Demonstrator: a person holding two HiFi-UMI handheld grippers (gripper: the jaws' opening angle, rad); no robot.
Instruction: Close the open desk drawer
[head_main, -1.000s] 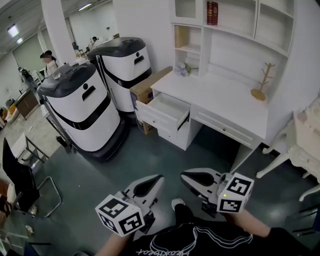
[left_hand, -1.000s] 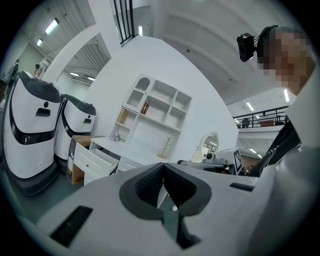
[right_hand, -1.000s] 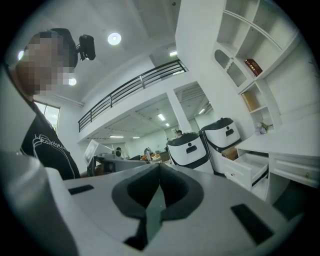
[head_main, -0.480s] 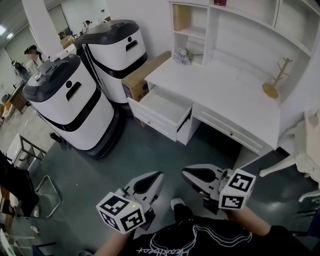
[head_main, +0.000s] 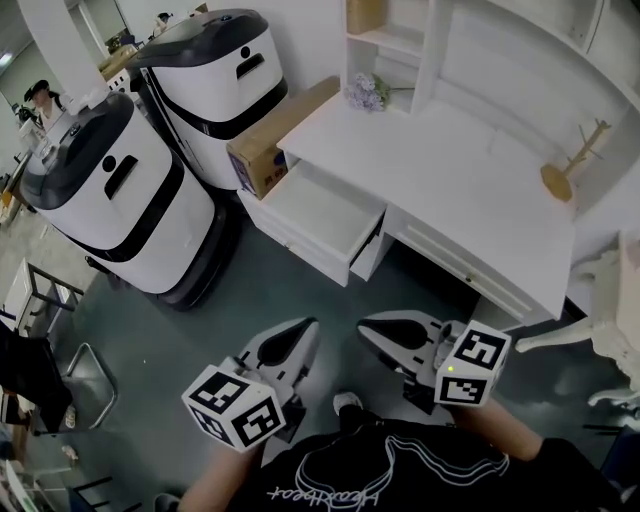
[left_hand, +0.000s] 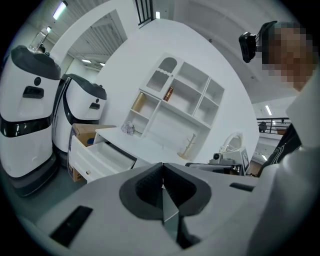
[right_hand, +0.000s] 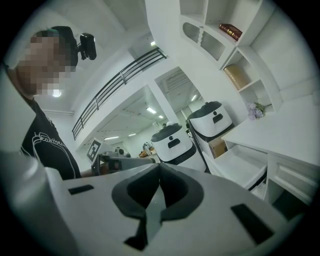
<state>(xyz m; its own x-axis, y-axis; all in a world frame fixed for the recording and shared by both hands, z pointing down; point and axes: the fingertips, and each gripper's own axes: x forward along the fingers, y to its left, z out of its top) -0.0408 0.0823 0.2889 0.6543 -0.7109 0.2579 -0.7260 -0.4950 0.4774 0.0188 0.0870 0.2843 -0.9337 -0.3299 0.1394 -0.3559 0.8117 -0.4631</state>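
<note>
A white desk (head_main: 470, 190) stands against the wall, and its left drawer (head_main: 315, 218) is pulled out and looks empty. That drawer also shows in the left gripper view (left_hand: 102, 159) and the right gripper view (right_hand: 245, 167). My left gripper (head_main: 298, 338) and right gripper (head_main: 375, 332) hang side by side low in the head view, well short of the desk, above the grey floor. Both have their jaws closed together with nothing between them.
Two large white and black robot units (head_main: 120, 190) (head_main: 215, 80) stand left of the desk, with a cardboard box (head_main: 270, 135) wedged beside the drawer. A wooden peg stand (head_main: 565, 170) and a flower bunch (head_main: 365, 92) sit on the desktop. A white chair (head_main: 610, 300) is at right.
The head view has moved closer to the desk and tilted down; the drawer is larger and nearer the middle. Both grippers keep their place in the view and stay shut.
</note>
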